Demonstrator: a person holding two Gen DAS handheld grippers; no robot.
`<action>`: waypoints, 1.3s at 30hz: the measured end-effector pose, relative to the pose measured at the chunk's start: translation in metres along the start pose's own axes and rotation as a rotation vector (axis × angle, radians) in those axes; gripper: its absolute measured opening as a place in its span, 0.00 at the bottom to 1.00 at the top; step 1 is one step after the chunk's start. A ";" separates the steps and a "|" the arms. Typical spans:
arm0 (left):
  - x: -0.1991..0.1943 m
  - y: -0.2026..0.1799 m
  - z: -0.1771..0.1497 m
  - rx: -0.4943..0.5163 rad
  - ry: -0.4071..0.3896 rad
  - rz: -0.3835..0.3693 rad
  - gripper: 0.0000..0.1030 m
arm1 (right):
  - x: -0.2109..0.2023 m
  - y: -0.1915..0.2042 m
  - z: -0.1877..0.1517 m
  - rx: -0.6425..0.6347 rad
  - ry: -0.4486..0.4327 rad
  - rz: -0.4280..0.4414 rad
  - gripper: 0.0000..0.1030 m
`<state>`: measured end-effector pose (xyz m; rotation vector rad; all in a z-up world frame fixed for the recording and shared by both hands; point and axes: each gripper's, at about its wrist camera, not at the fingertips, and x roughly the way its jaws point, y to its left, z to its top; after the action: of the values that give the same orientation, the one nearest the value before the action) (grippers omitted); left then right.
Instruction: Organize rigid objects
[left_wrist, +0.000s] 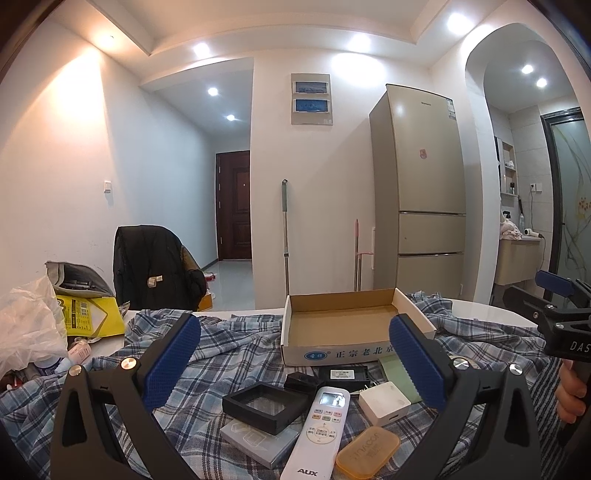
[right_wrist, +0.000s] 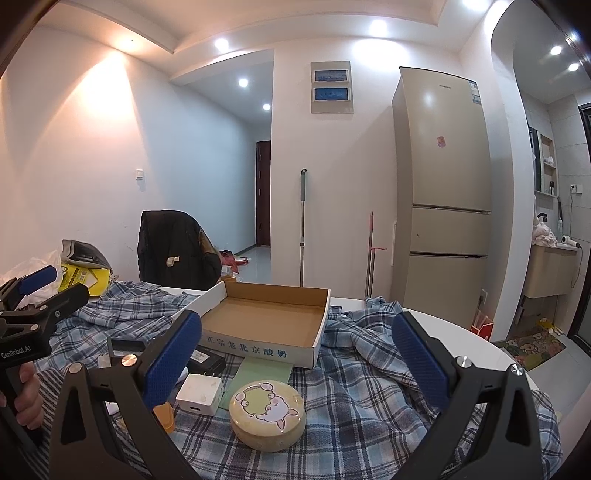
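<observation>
Clutter lies on the plaid cloth just near of the empty box: a remote, a black frame, a white charger, an orange case, a grey box, and on the right a round tin.

All look light and stiff. The remote is long and smooth, so it is probably best pinched across its narrow middle. The tin is broad and glossy and may slip; gripping its side wall seems safest. The frame is hollow, so one rail would do.

The left gripper hangs wide open over the remote and frame, touching nothing. The right gripper is equally wide and empty, with the tin between and below its pads.
</observation>
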<state>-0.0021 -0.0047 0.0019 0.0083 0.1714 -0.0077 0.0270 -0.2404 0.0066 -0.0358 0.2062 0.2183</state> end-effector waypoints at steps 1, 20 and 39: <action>0.000 0.000 0.000 0.000 -0.001 0.000 1.00 | 0.000 0.000 0.000 0.001 -0.001 0.000 1.00; 0.004 0.003 0.001 -0.016 0.018 0.004 1.00 | 0.002 0.000 -0.002 -0.013 0.009 0.005 1.00; 0.021 0.013 -0.001 -0.051 0.098 -0.024 1.00 | 0.024 0.003 -0.008 -0.031 0.131 0.020 1.00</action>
<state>0.0183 0.0079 -0.0024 -0.0442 0.2700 -0.0270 0.0476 -0.2333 -0.0065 -0.0786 0.3338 0.2391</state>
